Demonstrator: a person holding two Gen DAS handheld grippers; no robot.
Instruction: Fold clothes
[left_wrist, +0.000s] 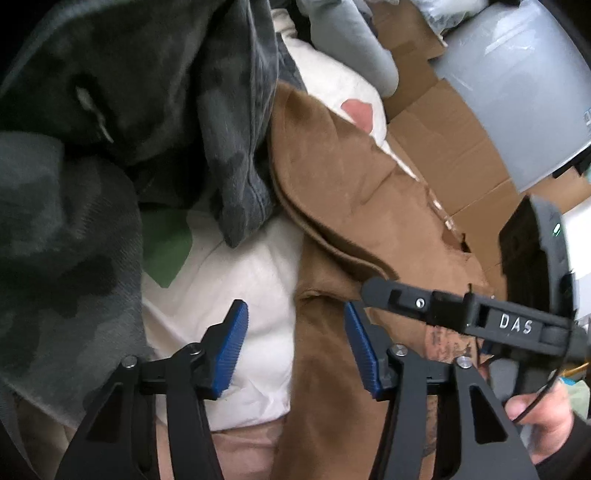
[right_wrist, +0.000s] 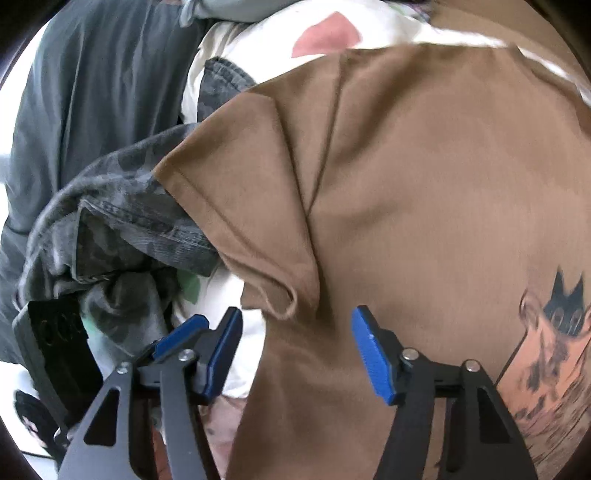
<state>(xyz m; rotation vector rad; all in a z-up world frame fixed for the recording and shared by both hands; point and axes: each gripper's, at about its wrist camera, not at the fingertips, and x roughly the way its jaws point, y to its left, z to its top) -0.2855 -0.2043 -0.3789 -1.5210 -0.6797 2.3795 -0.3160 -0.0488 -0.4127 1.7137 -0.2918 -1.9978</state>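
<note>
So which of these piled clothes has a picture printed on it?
The brown cotton T-shirt, with a cartoon print near its edge; the camouflage one is only patterned.

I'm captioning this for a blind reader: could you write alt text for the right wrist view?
The right gripper, jaws open and empty, hovers over a brown T-shirt with a printed graphic at its right edge. The shirt's sleeve overlaps a grey camouflage garment and white fabric.

Flattened cardboard (left_wrist: 461, 147) carries brown shirt (right_wrist: 424, 184), camouflage garment (left_wrist: 92, 240)
</note>
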